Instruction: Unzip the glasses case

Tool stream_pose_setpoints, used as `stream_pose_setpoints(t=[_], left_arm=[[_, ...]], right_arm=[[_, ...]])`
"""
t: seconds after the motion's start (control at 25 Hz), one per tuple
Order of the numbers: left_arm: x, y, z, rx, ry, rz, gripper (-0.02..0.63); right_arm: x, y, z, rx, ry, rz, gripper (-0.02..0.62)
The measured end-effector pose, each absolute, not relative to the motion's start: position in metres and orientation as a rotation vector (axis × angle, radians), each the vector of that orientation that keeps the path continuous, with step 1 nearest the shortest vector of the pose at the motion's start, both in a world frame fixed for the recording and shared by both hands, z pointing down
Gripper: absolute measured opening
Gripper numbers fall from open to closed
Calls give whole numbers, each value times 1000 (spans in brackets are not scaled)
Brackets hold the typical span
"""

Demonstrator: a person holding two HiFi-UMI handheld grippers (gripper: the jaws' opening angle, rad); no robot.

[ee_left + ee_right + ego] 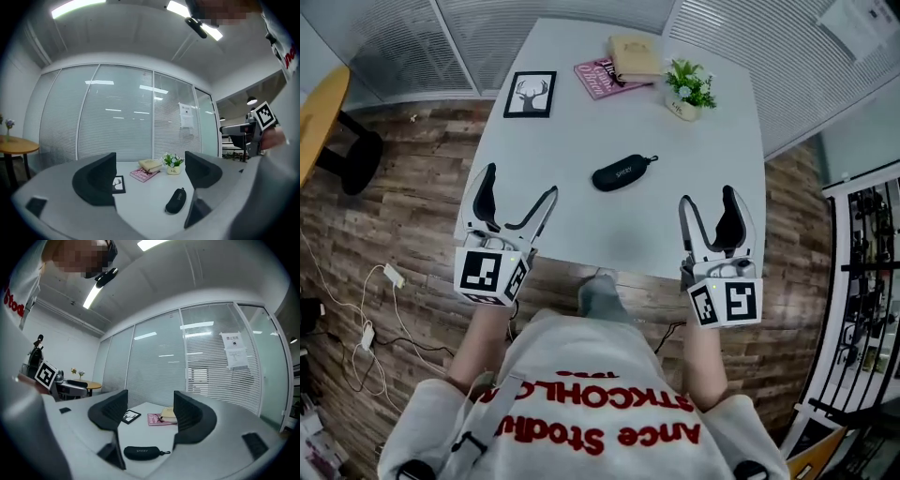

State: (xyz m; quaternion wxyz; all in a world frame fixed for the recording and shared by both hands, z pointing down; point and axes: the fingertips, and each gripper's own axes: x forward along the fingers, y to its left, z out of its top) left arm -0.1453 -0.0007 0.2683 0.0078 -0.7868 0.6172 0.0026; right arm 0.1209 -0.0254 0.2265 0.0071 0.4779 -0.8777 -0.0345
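Note:
A black glasses case [622, 172] lies zipped shut on the white table [581, 225], its pull tab pointing to the right. It also shows in the left gripper view as the case [176, 200] and in the right gripper view as the case [142, 452]. My left gripper [519, 184] hovers over the table's near left part, open, nothing between its jaws. My right gripper [707, 200] hangs over the near right part, open and empty too. Both stand short of the case, which lies between and beyond them. The left gripper [150, 176] and right gripper [149, 411] show wide gaps.
At the table's far side lie a framed deer picture [531, 94], a pink book [602, 77] with a tan pouch [635, 56] on it, and a small potted plant [688, 89]. Wood floor with cables [366, 309] surrounds the table. A round wooden table [317, 117] stands left.

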Motion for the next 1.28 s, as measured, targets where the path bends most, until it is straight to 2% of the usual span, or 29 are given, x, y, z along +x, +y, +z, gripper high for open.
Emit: stream_pose_setpoints(t=[0.24, 0.52, 1.28], left_arm=[[-126, -54, 276, -2404, 2028, -13, 445], [-132, -84, 290, -2402, 2083, -44, 443], [-123, -160, 334, -2780, 1712, -150, 443]], right_arm=[[131, -98, 237, 1328, -2807, -70, 291], [109, -140, 257, 1226, -2837, 10, 292], [84, -148, 283, 1472, -2655, 112, 291]])
